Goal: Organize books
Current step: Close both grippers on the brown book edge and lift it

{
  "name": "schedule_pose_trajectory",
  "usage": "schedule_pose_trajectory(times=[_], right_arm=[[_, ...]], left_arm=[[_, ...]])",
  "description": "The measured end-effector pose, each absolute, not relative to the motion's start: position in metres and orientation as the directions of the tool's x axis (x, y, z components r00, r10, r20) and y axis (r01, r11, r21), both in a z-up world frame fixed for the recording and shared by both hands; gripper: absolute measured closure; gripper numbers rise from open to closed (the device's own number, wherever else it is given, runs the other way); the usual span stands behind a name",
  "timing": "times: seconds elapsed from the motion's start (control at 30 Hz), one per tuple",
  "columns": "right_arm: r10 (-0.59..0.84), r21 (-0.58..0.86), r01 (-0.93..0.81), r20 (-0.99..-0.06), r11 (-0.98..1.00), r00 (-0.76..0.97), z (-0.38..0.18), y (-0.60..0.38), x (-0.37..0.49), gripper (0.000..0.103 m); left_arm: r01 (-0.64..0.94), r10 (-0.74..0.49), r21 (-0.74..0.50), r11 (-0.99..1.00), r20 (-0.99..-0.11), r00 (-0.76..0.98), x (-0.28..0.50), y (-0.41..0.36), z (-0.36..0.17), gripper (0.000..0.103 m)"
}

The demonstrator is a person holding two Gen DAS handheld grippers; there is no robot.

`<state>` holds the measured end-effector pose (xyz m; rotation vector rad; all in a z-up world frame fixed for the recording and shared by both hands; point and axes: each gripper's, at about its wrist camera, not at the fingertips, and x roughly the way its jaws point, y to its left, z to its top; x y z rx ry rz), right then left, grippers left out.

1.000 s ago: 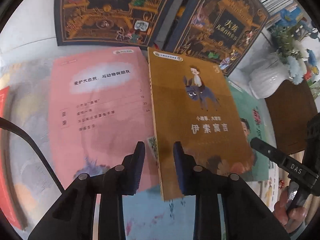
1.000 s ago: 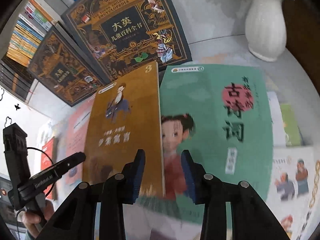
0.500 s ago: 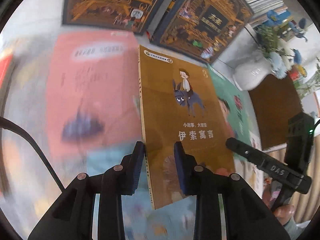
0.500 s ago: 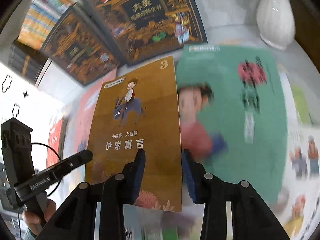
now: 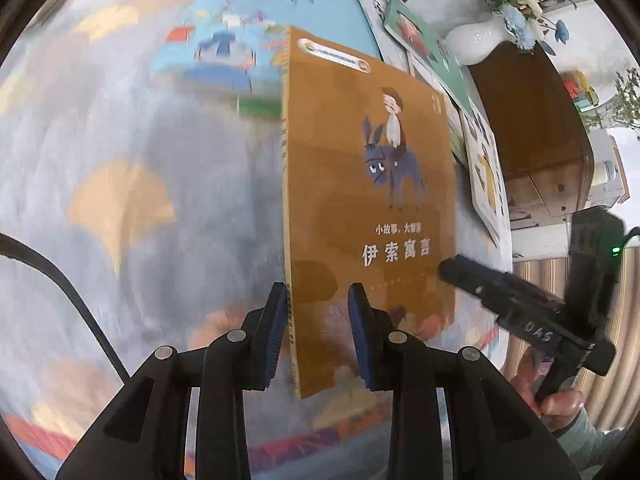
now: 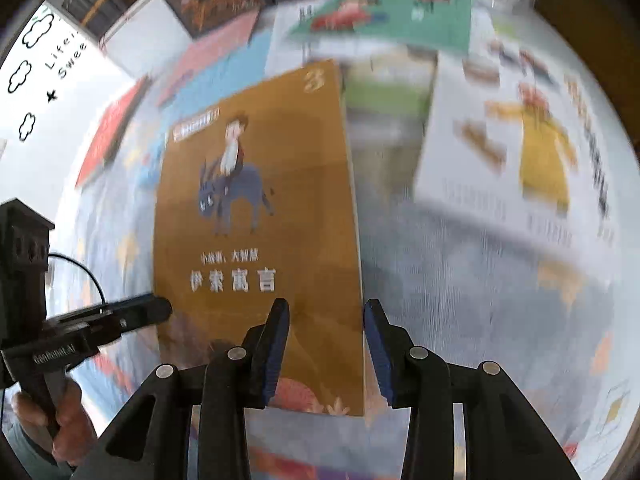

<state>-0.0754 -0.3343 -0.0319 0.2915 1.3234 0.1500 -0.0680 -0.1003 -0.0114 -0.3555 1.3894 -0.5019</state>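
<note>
Brown book (image 5: 360,184) hangs above the patterned tabletop (image 5: 120,200), left claw (image 5: 316,336) clamped on its spine edge, right claw (image 6: 326,350) clamped on the opposite edge, white vase (image 5: 472,46) beyond

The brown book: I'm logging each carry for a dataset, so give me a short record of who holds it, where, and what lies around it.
item: brown book, donkey rider on the cover
held by: left gripper and right gripper, jaws closed on it
left grip: spine edge, near the bottom
right grip: opposite edge, near the bottom
book state: lifted off the table
nearby: green book, white book, both lying flat
background: white vase of flowers
image: background blurred
</note>
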Motion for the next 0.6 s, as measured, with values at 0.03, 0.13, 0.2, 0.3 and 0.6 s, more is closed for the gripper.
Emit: schedule_pose_trajectory(times=[0.03,0.13,0.2,0.3,0.6], right_arm=[[0.283,0.304,0.058,-0.929,0.951,0.239,-0.034,-0.336,-0.079,0.065],[0.276,0.297,0.041,-0.924,0.954,0.266,-0.032,-0.340,-0.090,0.065],[0.260,0.279,0.030,-0.925,0.960,0.276,-0.031,-0.340,-0.094,0.065],[0.280,0.294,0.012,-0.920,0.956,0.273,-0.034,-0.339,-0.097,0.065],[0.322,0.322,-0.050,-0.899,0.945,0.297,-0.034,-0.342,-0.111,0.064]], left_arm=[[0.121,-0.530,-0.517,0.847,-0.841,0.114,-0.073,-0.100,-0.011,0.076],[0.096,-0.513,-0.504,0.858,-0.844,0.156,-0.085,-0.098,-0.009,0.076],[0.065,-0.518,-0.515,0.855,-0.838,0.173,-0.093,-0.094,-0.013,0.074],[0.037,-0.539,-0.544,0.838,-0.817,0.207,-0.099,-0.093,-0.016,0.074],[-0.008,-0.644,-0.678,0.735,-0.702,0.304,-0.111,-0.083,0.007,0.070]])
